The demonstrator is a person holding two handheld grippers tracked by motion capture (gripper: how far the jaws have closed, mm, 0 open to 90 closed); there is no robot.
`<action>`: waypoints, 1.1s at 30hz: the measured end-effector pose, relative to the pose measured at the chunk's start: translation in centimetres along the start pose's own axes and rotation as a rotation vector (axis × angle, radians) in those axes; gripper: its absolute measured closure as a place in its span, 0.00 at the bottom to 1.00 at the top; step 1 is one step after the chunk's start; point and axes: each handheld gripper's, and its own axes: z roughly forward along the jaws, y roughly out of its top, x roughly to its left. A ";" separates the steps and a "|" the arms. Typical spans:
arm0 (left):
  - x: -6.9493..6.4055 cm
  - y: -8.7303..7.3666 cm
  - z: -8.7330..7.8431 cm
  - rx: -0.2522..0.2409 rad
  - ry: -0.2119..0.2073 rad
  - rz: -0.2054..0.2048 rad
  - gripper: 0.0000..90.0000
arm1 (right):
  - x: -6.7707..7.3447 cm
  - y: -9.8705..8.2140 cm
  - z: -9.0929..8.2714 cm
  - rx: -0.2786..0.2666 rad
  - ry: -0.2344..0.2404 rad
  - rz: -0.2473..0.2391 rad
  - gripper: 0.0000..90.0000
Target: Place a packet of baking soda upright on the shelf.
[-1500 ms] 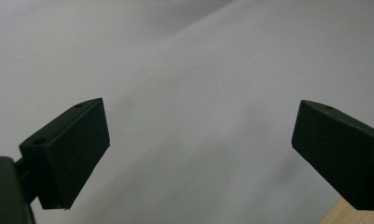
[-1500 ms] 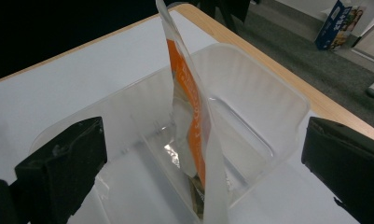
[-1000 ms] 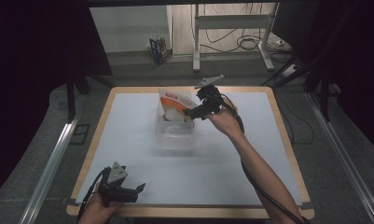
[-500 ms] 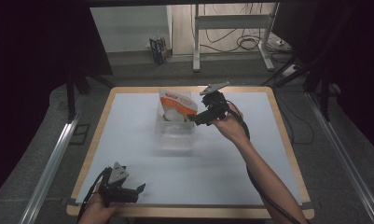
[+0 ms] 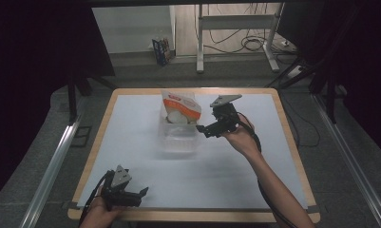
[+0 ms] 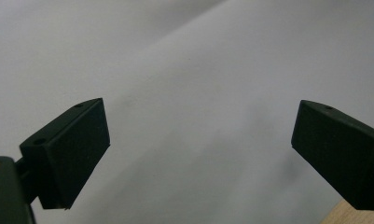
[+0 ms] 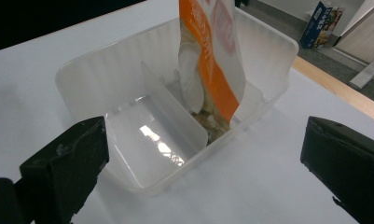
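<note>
Near the far edge of the white-topped table, midway along it, a clear plastic container stood with an orange-and-white snack bag upright in its far compartment. A thin divider split the container in two, and the near compartment lay bare. The bag leaned against the container's far wall, its lower end down inside the bin.

The right gripper hung just beside the container's right side, raised off the surface, its jaws spread wide and holding nothing. In the right gripper view, the two black jaws framed the container from either side without touching it, the bag standing well beyond them.

At the near left corner of the table, the left gripper rested low in the person's hand, well apart from the container. Its jaws stood wide apart over bare white surface, empty, with a sliver of the wooden edge showing beside one jaw.
</note>
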 end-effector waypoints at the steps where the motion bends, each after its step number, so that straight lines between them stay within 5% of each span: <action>1: 0.0 0.0 0.0 0.000 0.001 0.001 0.05 | 0.0 0.0 0.0 0.000 0.000 0.000 0.01; 33: -0.1 0.0 0.0 0.008 -0.001 0.007 0.05 | 1.4 -7.8 -5.9 0.004 -0.031 0.037 0.00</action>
